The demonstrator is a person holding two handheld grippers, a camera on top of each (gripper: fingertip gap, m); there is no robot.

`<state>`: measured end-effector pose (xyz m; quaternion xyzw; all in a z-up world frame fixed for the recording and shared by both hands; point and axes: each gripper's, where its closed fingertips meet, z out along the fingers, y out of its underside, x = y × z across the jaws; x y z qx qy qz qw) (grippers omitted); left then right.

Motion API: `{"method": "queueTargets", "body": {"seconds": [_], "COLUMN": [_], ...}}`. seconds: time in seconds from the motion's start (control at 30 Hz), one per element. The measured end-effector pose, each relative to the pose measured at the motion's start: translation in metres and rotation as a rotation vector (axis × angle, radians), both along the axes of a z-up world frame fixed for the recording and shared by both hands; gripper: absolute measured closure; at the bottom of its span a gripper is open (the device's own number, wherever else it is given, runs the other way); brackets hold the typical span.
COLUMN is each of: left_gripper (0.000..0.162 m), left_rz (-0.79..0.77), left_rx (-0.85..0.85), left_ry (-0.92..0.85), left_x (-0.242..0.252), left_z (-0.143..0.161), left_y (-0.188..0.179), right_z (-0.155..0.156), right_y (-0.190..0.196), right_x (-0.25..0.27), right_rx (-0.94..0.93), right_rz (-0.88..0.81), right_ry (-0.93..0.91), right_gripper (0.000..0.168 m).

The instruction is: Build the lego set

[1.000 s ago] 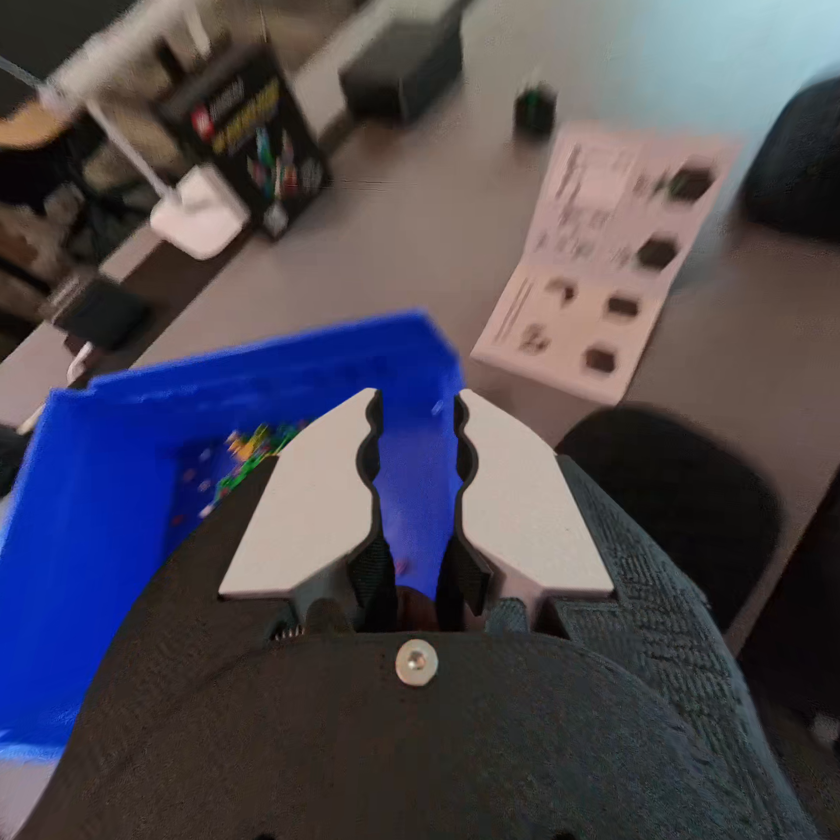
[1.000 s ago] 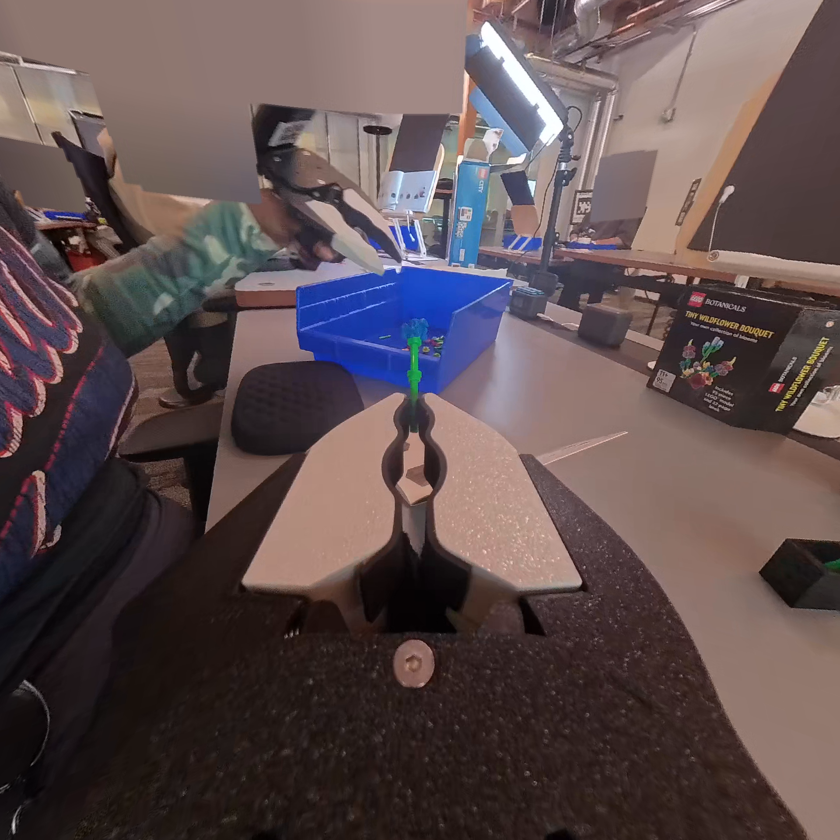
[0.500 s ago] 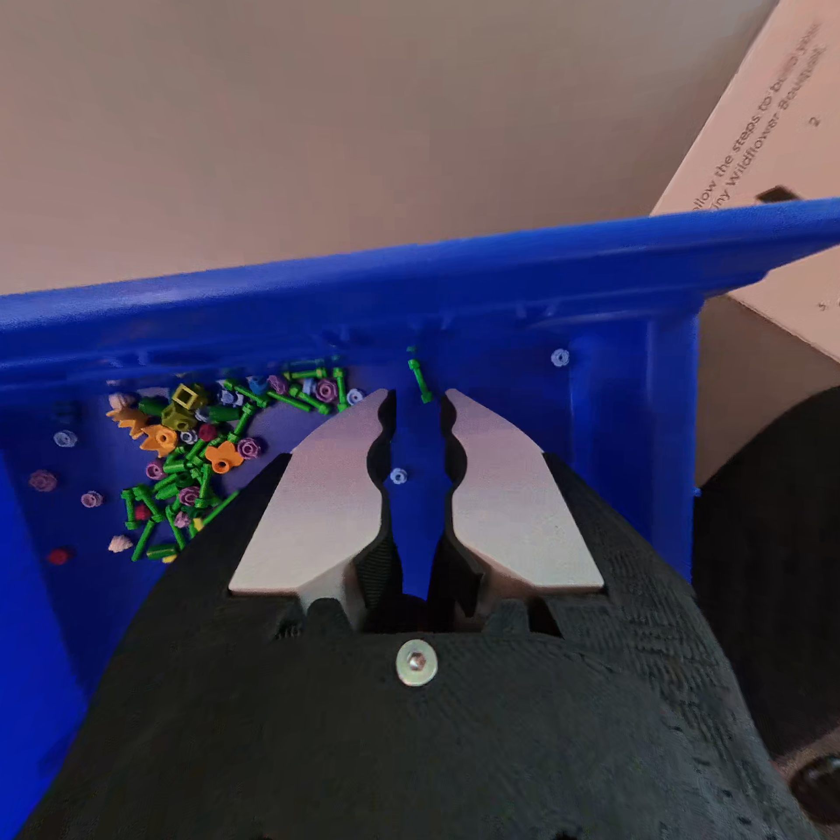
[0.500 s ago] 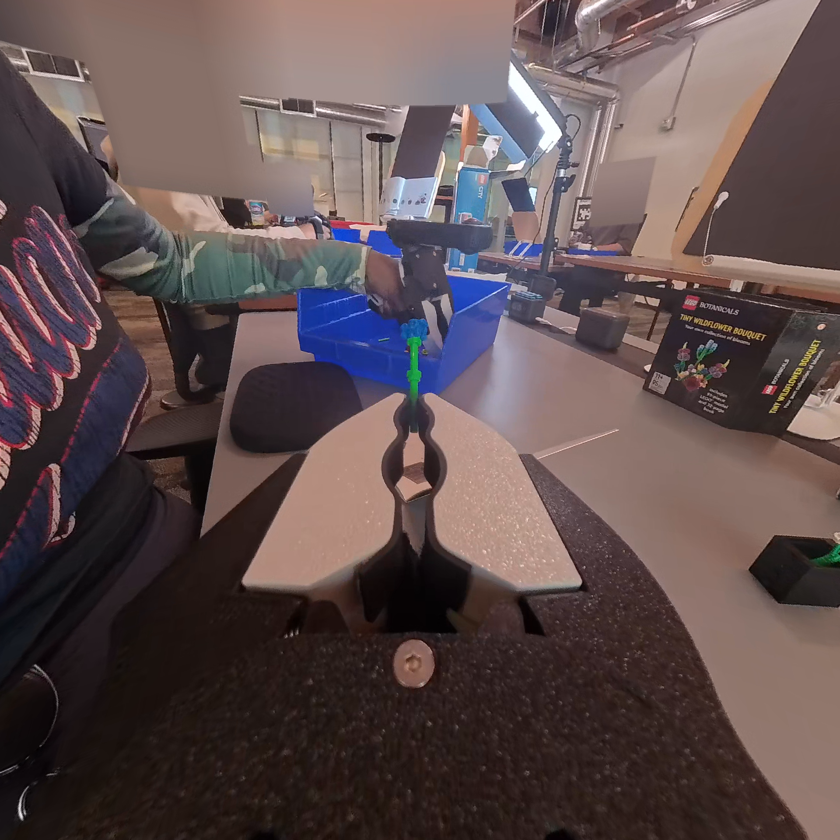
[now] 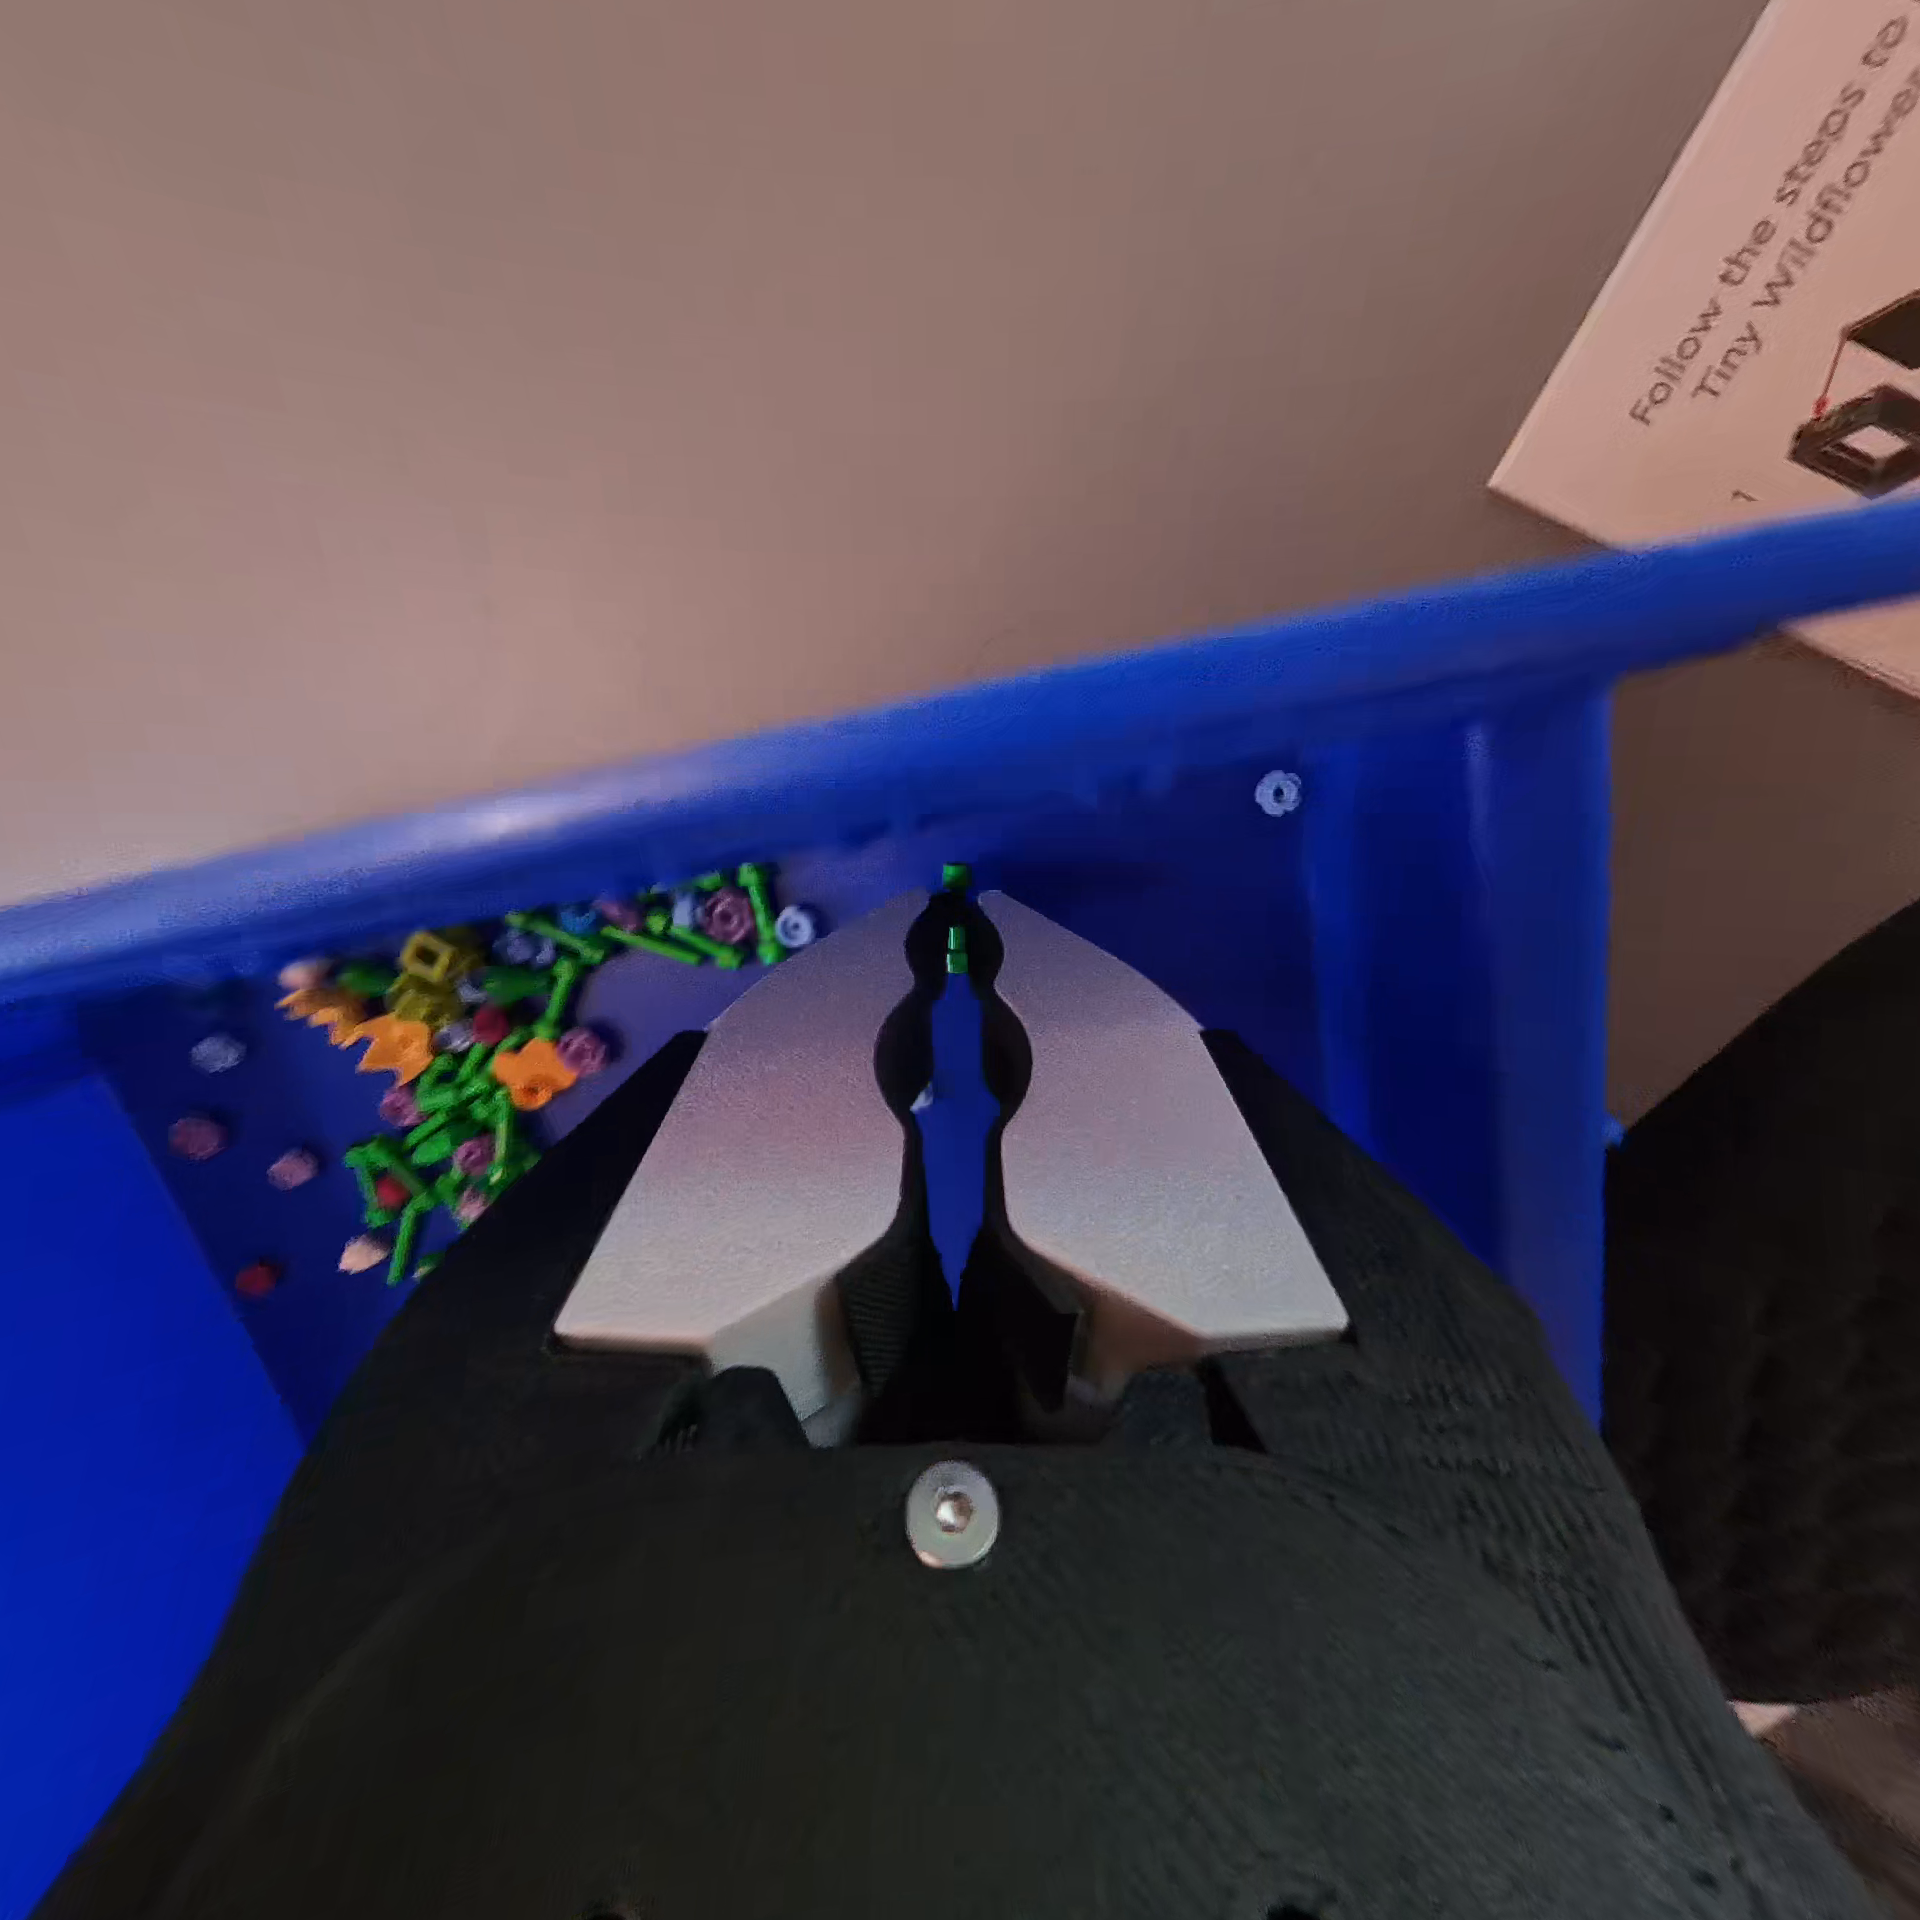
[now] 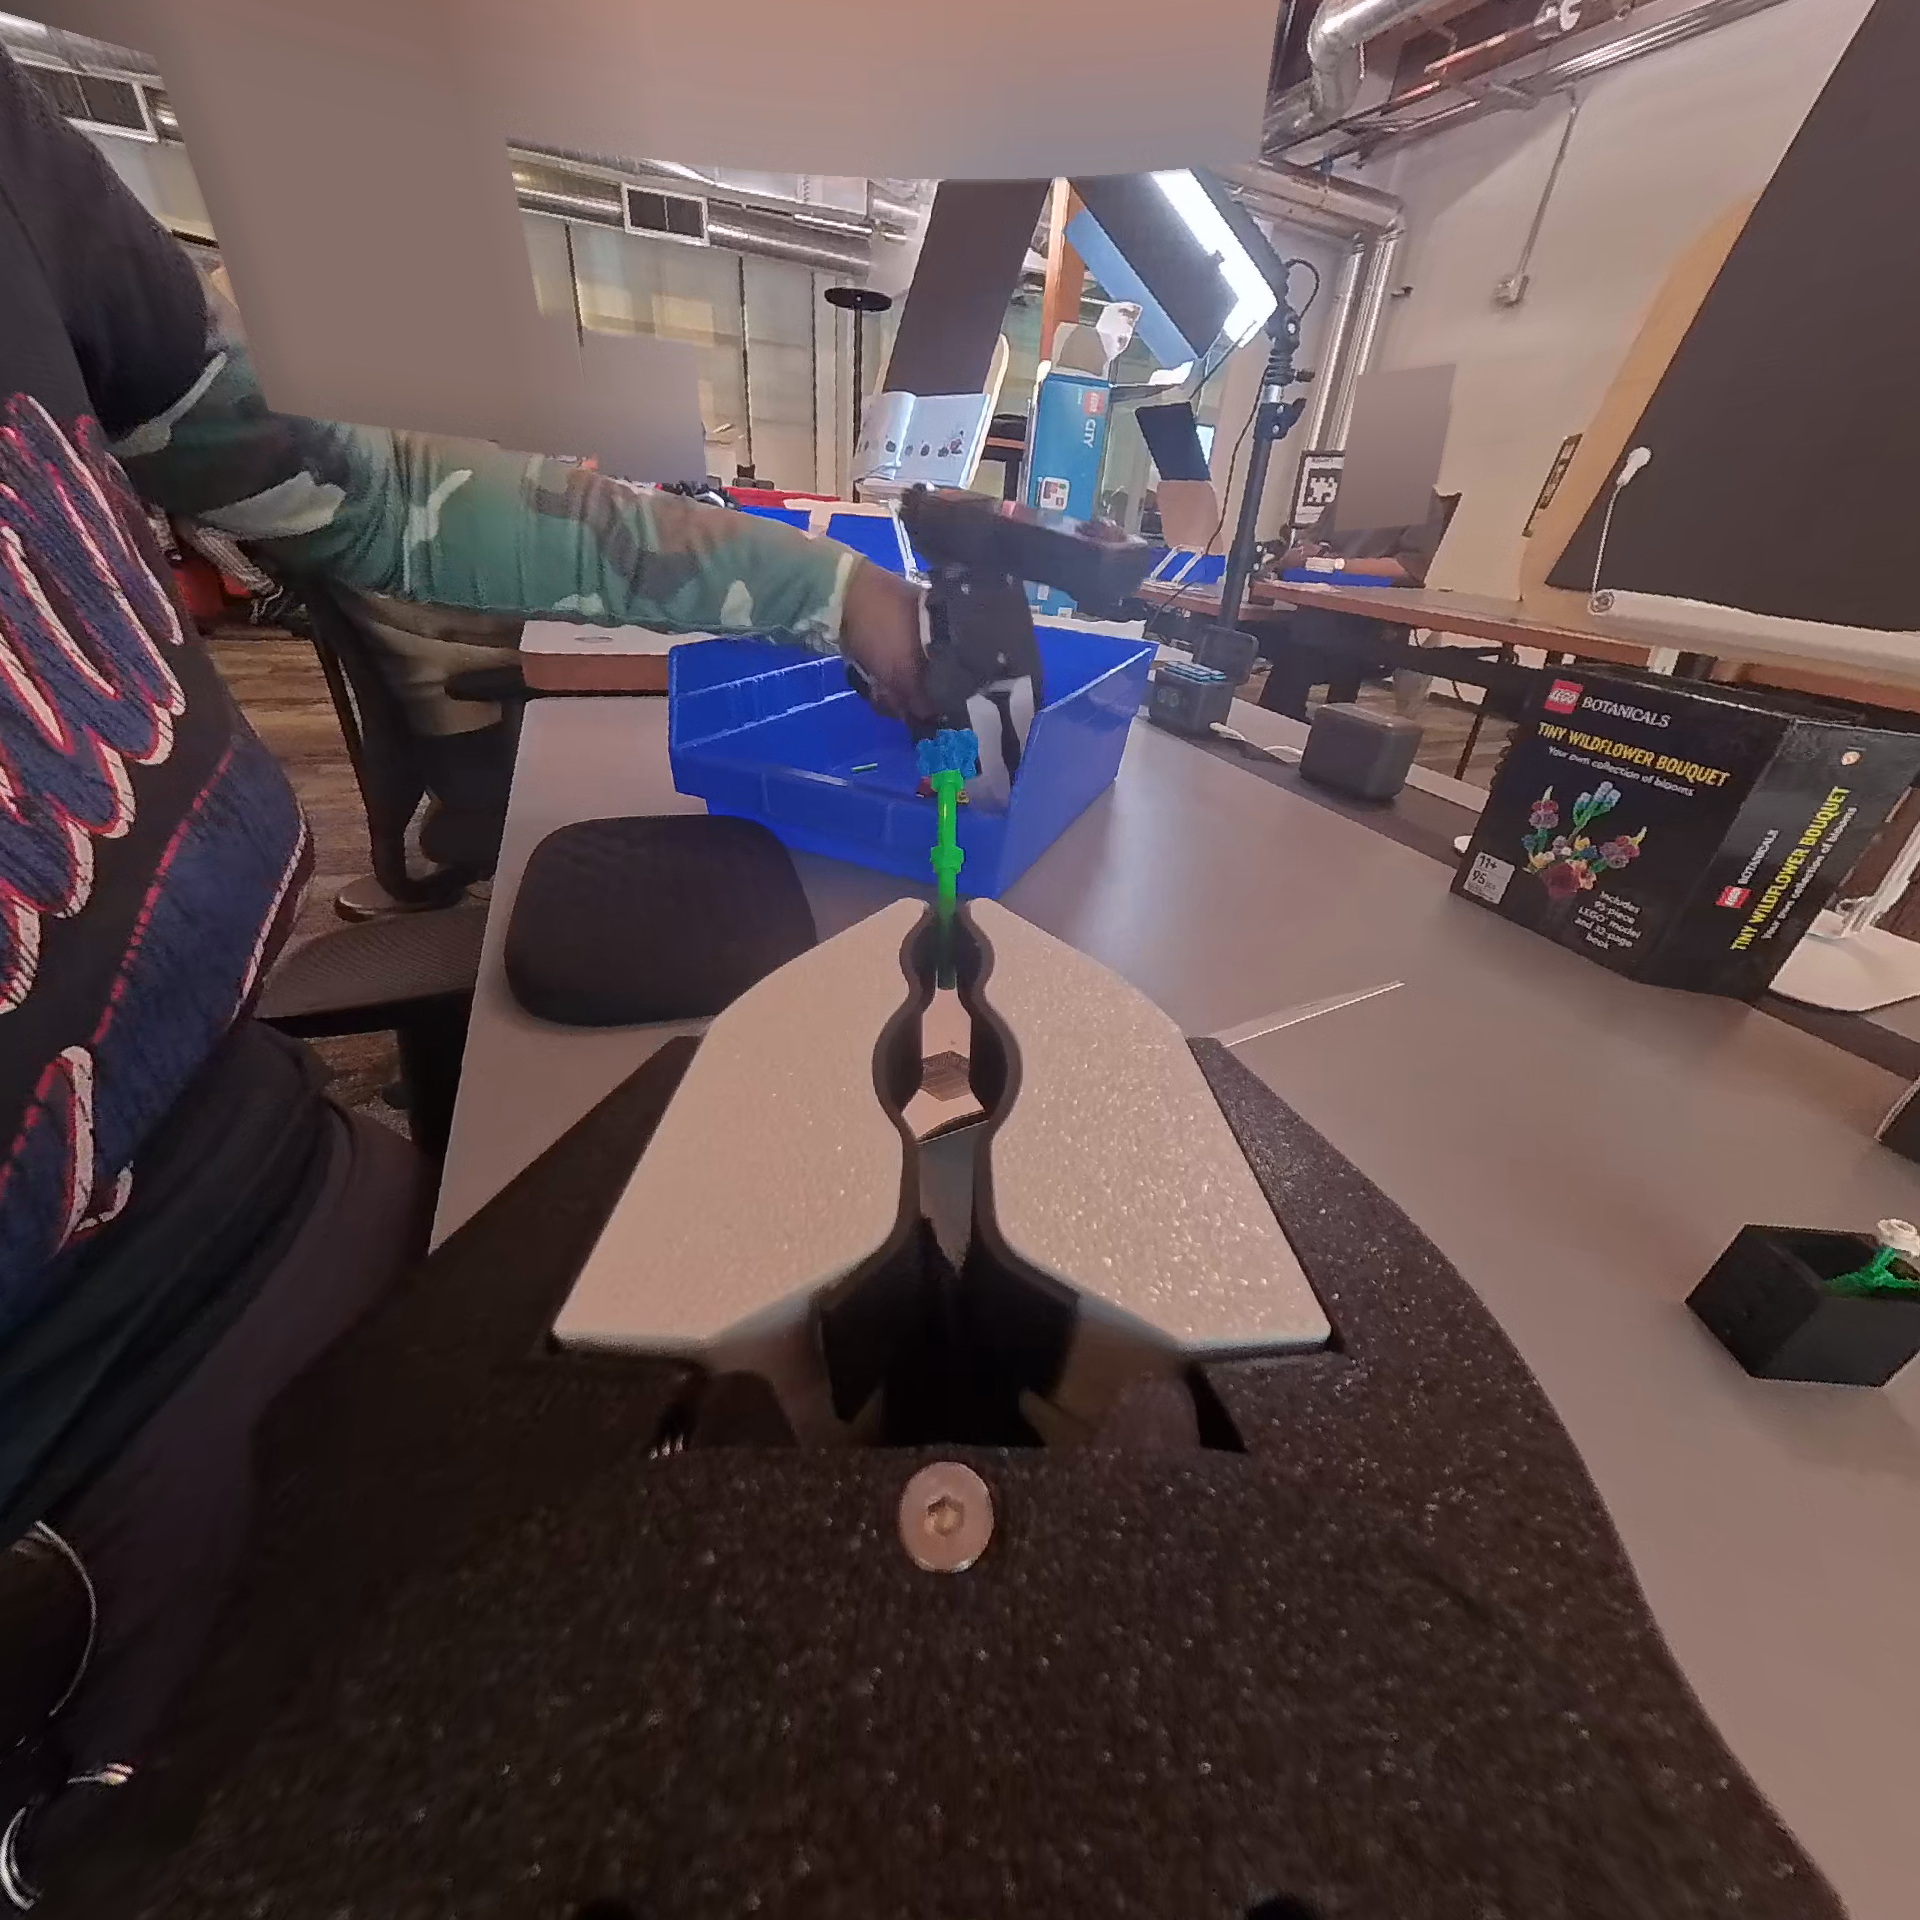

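In the left wrist view my left gripper (image 5: 954, 906) is down inside the blue bin (image 5: 935, 717) and is shut on a small green stem piece (image 5: 954, 940) near the bin's far wall. A heap of loose green, orange, yellow and purple pieces (image 5: 457, 1049) lies to its left. In the right wrist view my right gripper (image 6: 945, 914) is shut on a green stem with a blue flower (image 6: 945, 800) and holds it upright above the grey table (image 6: 1403, 1091). The left gripper (image 6: 982, 686) shows there, reaching into the blue bin (image 6: 831, 800).
An instruction sheet (image 5: 1766, 312) lies past the bin's right corner. A black pad (image 6: 655, 914) lies in front of the bin. The black set box (image 6: 1694, 842) stands at the right. A small black cube with a green piece (image 6: 1808, 1309) sits at the near right. Some 35 cm of space lies between my two pairs of fingers.
My left gripper dropped from above the bin down into it, moved to the far wall and shut on the green stem piece. My right gripper kept still, holding the flower stem.
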<state>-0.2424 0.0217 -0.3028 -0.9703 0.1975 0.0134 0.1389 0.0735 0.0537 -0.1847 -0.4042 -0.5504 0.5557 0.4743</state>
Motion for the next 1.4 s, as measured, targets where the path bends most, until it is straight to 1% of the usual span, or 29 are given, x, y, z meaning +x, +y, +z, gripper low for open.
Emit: {"method": "queueTargets", "body": {"seconds": [0.03,0.1,0.17,0.2,0.23,0.27,0.3,0.37,0.43,0.47,0.5,0.57,0.63,0.8,0.9,0.97,1.03,1.1,1.33,1.4], "left_gripper": [0.158,0.158,0.159,0.159,0.159,0.159,0.159,0.158,0.158,0.158,0.158,0.158,0.158,0.159,0.159,0.159,0.159,0.159,0.159,0.159], "left_rz": [0.000,0.004,-0.037,-0.078,-0.127,-0.176,-0.217,-0.264,-0.273,-0.263,-0.251,-0.235,-0.245,-0.306,-0.323,-0.314,-0.305,-0.293,-0.260,-0.260], "left_rx": [0.032,0.138,0.246,0.268,0.270,0.253,0.216,0.114,0.015,-0.013,-0.012,-0.013,-0.036,-0.090,-0.072,-0.059,-0.044,-0.028,0.005,0.018], "left_ry": [0.016,-0.015,-0.099,-0.128,-0.150,-0.174,-0.199,-0.200,-0.157,-0.136,-0.135,-0.139,-0.102,-0.022,-0.037,-0.050,-0.045,-0.026,-0.016,-0.012], "left_x": [-0.001,0.010,0.043,0.064,0.087,0.110,0.133,0.162,0.169,0.168,0.167,0.167,0.167,0.167,0.168,0.168,0.168,0.168,0.168,0.167], "left_z": [0.009,0.043,0.085,0.100,0.108,0.107,0.099,0.065,0.026,0.011,0.006,0.009,0.003,-0.001,-0.002,-0.002,-0.002,-0.002,-0.001,-0.001], "left_y": [-0.002,-0.007,-0.023,-0.036,-0.050,-0.065,-0.079,-0.103,-0.120,-0.123,-0.123,-0.124,-0.125,-0.124,-0.123,-0.123,-0.122,-0.122,-0.122,-0.122], "right_z": [0.000,0.002,0.002,0.002,0.001,0.001,0.001,0.001,0.002,0.002,0.002,0.001,0.000,0.004,0.001,-0.016,-0.047,-0.072,-0.103,-0.108], "right_y": [0.000,0.001,0.002,0.002,0.002,0.001,0.000,-0.001,-0.002,-0.003,-0.003,-0.003,-0.003,0.001,0.008,0.016,0.026,0.033,0.036,0.035], "right_x": [0.000,0.002,0.002,0.001,0.001,0.000,0.000,-0.001,0.000,0.001,0.001,0.001,0.000,0.010,0.026,0.041,0.061,0.078,0.089,0.088], "right_rx": [0.000,-0.004,-0.013,-0.017,-0.018,-0.015,-0.009,0.001,0.010,0.012,0.013,0.022,0.041,0.069,0.070,0.083,0.107,0.150,0.154,0.141], "right_rz": [-0.001,-0.004,-0.002,0.000,0.002,0.004,0.004,0.001,0.002,0.004,0.006,0.002,0.000,-0.019,-0.041,-0.065,-0.106,-0.161,-0.257,-0.271], "right_ry": [0.004,0.016,0.019,0.016,0.014,0.014,0.016,0.019,0.026,0.026,0.021,-0.004,-0.037,-0.104,-0.207,-0.387,-0.636,-0.819,-1.064,-1.096], "right_gripper": [0.165,0.165,0.165,0.165,0.165,0.165,0.165,0.165,0.165,0.165,0.165,0.165,0.165,0.165,0.165,0.165,0.165,0.165,0.165,0.165]}}
